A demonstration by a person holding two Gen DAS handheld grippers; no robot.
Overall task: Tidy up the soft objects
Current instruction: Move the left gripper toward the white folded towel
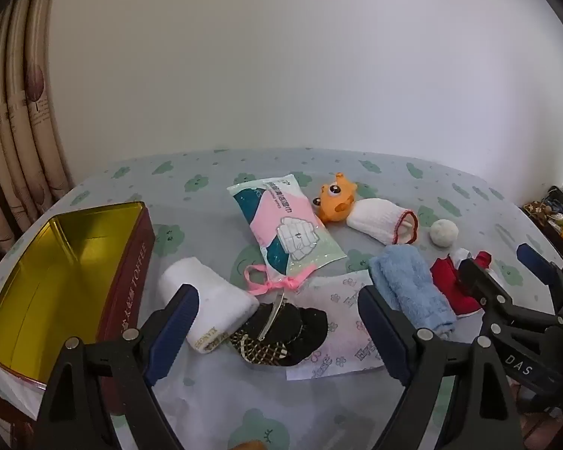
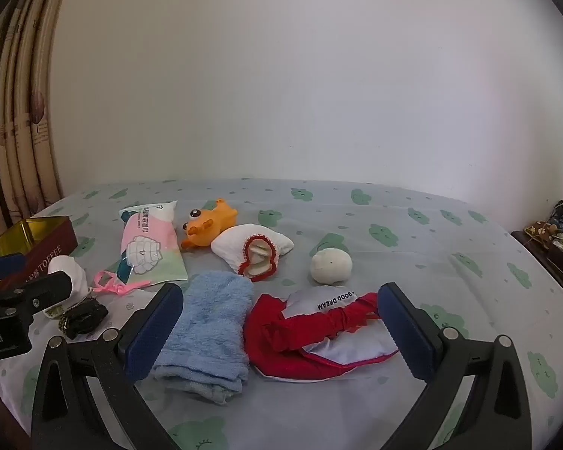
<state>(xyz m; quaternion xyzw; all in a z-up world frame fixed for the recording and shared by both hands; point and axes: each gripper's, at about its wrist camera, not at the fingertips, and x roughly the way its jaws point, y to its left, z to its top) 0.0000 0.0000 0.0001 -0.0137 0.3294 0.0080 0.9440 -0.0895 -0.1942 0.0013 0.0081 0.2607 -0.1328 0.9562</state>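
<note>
1. An open toffee tin [image 1: 67,262] sits at the left edge of the bed [image 1: 394,176], its gold interior bare and its mouth up, likely the bin meant to receive the soft objects.
2. Just right of the tin lies a rolled white towel [image 1: 206,303], touching a black hair clip [image 1: 281,333] that rests on a printed packet [image 1: 341,322]; farther right of the tin are a wipes pack [image 1: 285,232], an orange toy [image 1: 336,198] and a blue towel [image 1: 413,285].
3. The left hand-held gripper [image 1: 277,326] hovers with jaws apart and empty, straddling the clip and towel nearest the tin, apparently the first pick.
4. The right hand-held gripper [image 2: 281,322], also spread and empty, brackets the blue towel and a red-and-white sleep mask [image 2: 319,330], well right of the tin; a white ball [image 2: 331,265] and a red-trimmed pouch [image 2: 253,253] lie beyond.
</note>
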